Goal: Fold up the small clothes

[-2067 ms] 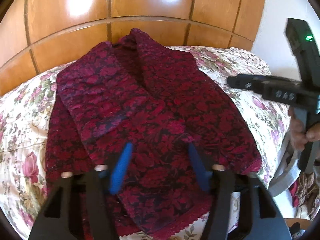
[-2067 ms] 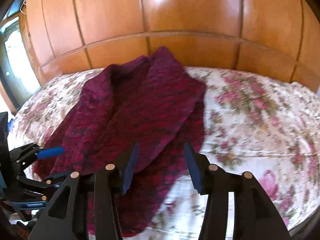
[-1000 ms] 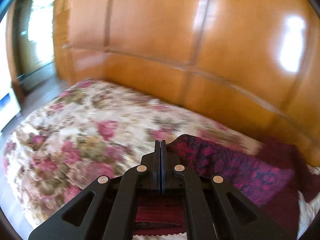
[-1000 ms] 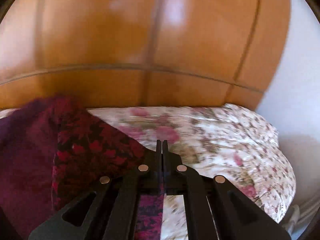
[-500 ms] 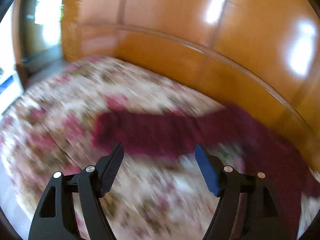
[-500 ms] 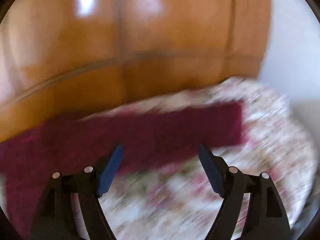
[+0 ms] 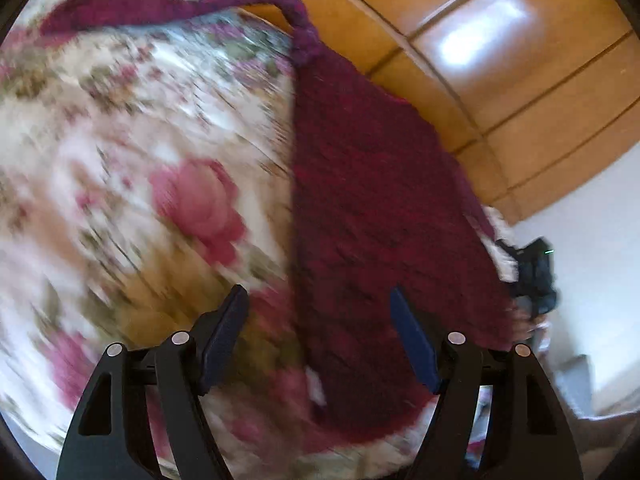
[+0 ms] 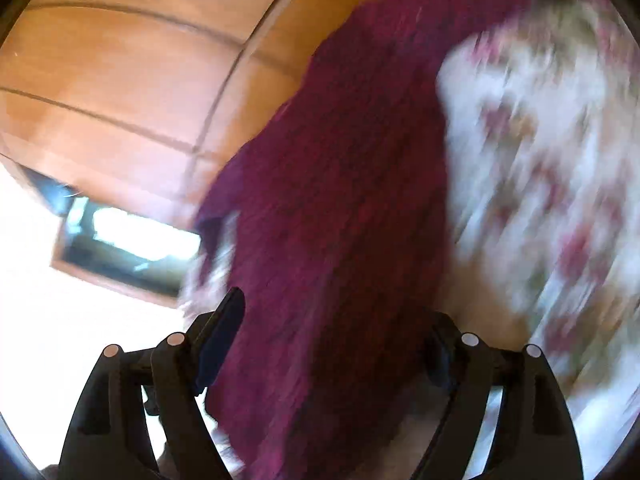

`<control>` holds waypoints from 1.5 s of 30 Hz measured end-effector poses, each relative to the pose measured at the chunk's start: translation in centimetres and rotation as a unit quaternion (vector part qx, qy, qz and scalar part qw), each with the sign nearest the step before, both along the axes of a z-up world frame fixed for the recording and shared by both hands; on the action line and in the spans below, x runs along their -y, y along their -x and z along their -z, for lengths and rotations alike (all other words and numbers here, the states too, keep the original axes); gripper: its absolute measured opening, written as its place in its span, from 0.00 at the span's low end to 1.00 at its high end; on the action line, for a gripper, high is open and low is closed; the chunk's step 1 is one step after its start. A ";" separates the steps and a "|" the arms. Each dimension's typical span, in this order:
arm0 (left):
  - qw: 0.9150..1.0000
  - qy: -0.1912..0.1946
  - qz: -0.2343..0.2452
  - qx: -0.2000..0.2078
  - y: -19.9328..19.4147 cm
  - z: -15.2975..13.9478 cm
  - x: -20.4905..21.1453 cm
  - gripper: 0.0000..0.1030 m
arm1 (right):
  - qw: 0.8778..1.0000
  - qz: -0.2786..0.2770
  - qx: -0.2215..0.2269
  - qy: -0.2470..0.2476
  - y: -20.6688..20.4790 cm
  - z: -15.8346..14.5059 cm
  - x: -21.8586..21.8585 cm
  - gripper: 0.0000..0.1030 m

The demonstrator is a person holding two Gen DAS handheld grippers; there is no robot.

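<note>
Maroon knit garment (image 7: 372,184) flat on floral bedspread (image 7: 120,152), wooden wall (image 7: 520,60) behind

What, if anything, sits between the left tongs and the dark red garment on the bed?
Nothing visible. The left tongs hang open right over the dark red garment, which lies on the floral bedspread with no other object between.

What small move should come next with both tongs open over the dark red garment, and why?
Probably lower both tongs onto the near edge of the dark red garment and close: it lies loose on the floral bedspread, nothing gripped.
</note>
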State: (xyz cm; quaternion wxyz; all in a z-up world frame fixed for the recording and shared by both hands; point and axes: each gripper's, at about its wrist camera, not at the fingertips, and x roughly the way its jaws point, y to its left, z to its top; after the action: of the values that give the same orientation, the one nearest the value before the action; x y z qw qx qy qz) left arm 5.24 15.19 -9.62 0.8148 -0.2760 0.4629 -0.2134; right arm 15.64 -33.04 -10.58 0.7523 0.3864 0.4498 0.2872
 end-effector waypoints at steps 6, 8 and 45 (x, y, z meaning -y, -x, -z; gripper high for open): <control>1.000 0.003 0.010 -0.010 -0.2 0.8 1.4 0.22 | 0.999 -0.035 0.011 -0.010 4.5 -0.2 -2.3 0.47; 0.999 -0.033 0.013 -0.003 -0.3 0.3 2.2 0.15 | 0.999 -0.033 0.013 0.025 5.3 -0.2 -3.1 0.31; 0.943 -0.061 -0.327 -0.031 -9.3 -3.9 -17.8 0.68 | 0.929 -0.050 0.117 0.347 5.8 -5.0 -14.1 0.74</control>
State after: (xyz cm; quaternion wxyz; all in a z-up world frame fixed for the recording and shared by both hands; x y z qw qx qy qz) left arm 14.50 32.96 -5.71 0.8406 -0.3679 0.3842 0.1019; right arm 9.87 -18.91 -5.54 0.8715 0.0419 0.4488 0.1931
